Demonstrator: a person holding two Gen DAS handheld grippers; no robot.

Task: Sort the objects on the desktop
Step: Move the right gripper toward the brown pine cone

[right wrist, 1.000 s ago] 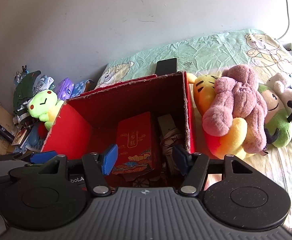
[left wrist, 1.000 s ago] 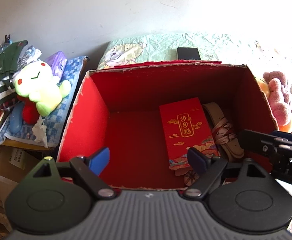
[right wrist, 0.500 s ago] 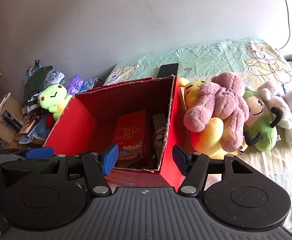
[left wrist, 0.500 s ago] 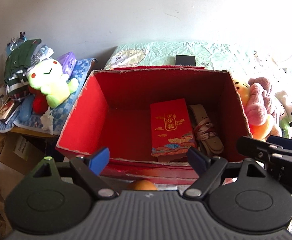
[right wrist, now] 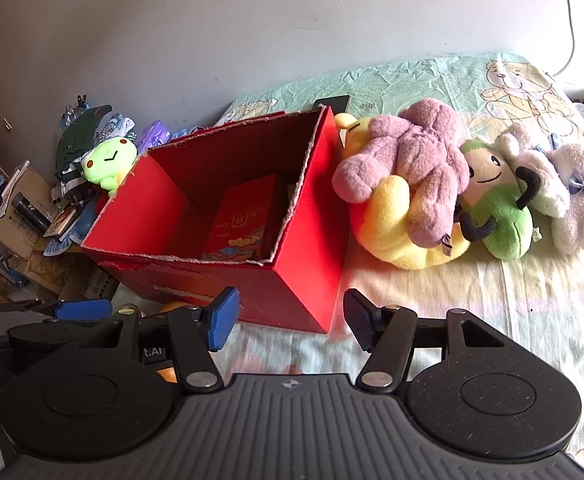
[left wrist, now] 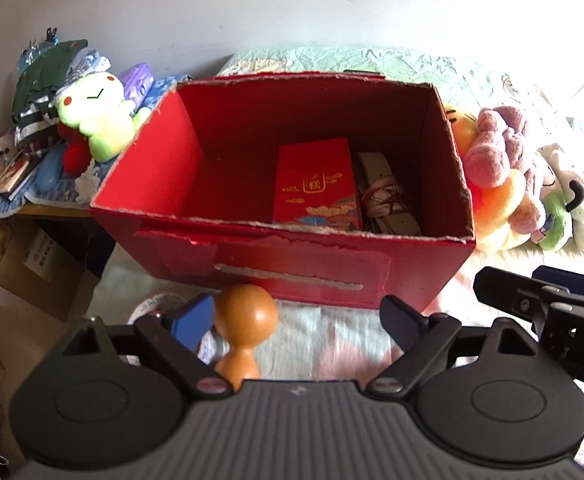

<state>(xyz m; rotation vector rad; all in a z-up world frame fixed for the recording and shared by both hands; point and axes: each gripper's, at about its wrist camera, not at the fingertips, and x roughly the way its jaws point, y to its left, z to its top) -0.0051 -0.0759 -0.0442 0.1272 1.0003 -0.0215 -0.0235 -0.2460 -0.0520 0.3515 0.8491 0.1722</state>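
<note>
**Two grippers poised before a red box on a bed**

At ten o'clock in the left wrist view, a green plush toy (left wrist: 99, 120) lies on a cluttered side shelf (left wrist: 47, 210) just beside the torn-edged red cardboard box (left wrist: 292, 268), which stands on the bear-print bed sheet (right wrist: 432, 80). Inside the box, toward its right half, a red envelope (left wrist: 318, 184) with gold lettering leans over a strap bundle (left wrist: 388, 204) that sits against the right wall. In front of the box, at seven o'clock, an orange wooden knobbed object (left wrist: 245, 316) stands upright on the sheet, just beside the blue left finger pad (left wrist: 191, 322) of the left gripper (left wrist: 298, 324); whether the two touch cannot be told. The left gripper's jaws are spread wide and hold nothing. The right gripper (right wrist: 287, 320), seen in its own view near the box's front right corner, is likewise spread wide and empty. At two o'clock of the box a heap of plush toys rests on the bed: a pink plush (right wrist: 408, 164) draped over a yellow one (right wrist: 396, 224), a green one (right wrist: 500, 216) and a white one (right wrist: 560, 196) beside them. A dark phone (right wrist: 334, 102) lies behind the box.
</note>
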